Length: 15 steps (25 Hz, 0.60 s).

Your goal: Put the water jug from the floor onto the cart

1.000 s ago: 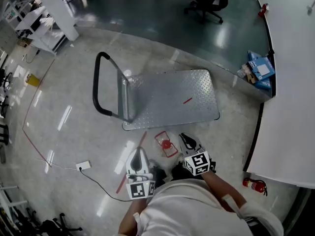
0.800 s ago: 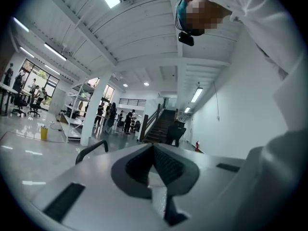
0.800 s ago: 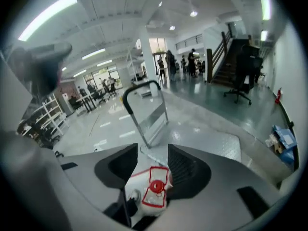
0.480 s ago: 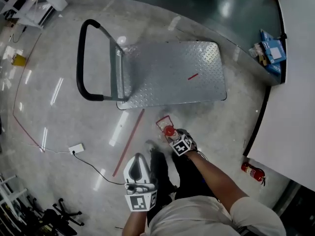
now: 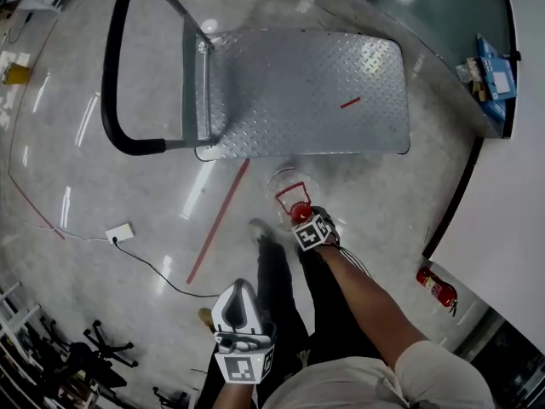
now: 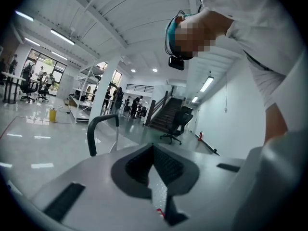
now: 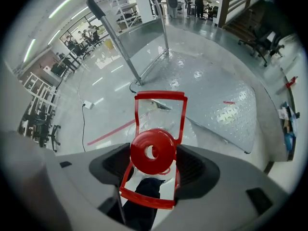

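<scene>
The water jug [image 5: 286,186] is clear plastic with a red cap [image 7: 153,151] and a red frame handle [image 7: 160,96]. It stands on the floor just in front of the cart [image 5: 298,92], a flat steel platform with a black push bar [image 5: 115,83]. My right gripper [image 5: 300,216] points steeply down over the jug's top. Its jaws are opening, with the cap between them [image 7: 153,154] and the pads not pressing on it. My left gripper [image 5: 241,290] hangs back near the person's legs, jaws together with nothing in them [image 6: 154,148]; the left gripper view shows the push bar [image 6: 96,129] beyond it.
A red tape line [image 5: 220,220] runs across the floor left of the jug. A white power strip [image 5: 119,231] with a black cable lies further left. A fire extinguisher [image 5: 436,286] stands by the white counter [image 5: 511,220] at right. Blue boxes [image 5: 494,75] sit beyond the cart.
My right gripper dropped from waist height down onto the jug's top, tipped to point downward, and its jaws spread. My left gripper sank and fell behind. The cart now looks closer.
</scene>
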Tool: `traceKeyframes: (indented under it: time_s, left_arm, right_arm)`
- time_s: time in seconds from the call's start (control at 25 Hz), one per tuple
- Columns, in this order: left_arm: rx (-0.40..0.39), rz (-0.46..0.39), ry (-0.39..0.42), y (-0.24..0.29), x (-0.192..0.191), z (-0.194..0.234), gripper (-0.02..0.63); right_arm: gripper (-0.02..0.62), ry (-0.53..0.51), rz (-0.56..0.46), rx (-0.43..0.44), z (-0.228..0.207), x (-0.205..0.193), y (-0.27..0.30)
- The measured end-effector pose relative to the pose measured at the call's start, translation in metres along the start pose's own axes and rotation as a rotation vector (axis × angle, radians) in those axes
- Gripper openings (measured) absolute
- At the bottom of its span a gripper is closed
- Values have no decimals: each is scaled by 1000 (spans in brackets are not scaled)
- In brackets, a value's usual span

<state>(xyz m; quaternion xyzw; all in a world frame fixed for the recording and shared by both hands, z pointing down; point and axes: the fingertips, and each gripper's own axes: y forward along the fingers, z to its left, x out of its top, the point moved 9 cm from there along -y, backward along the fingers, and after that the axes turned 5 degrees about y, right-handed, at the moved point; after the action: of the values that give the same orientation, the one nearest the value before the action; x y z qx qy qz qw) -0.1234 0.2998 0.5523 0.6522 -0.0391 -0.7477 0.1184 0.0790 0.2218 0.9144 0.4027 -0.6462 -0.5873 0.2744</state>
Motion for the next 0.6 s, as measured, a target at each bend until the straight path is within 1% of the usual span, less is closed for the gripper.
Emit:
traceKeyframes:
  time_s: [0.08,0.2,0.36,0.48,0.6]
  left_arm:
    - [13,1,-8,2,-4,5,3]
    - [32,5,-20,3,-9,8,3]
    - [34,14,-30,2,-10,4,3]
    - [28,15,-26,1,-6,1,3]
    - [37,-3,-25,1,3,-8,3]
  right_arm:
    - [284,-2,6,1,2,-1,7]
    - [296,-2,-10,-12,3,0,10]
    - [295,-12,11,-18,2,-6,7]
    - [295,-32,17,-20,4,-8,-9]
    - [295,-43,15,-10,4,-8,-42]
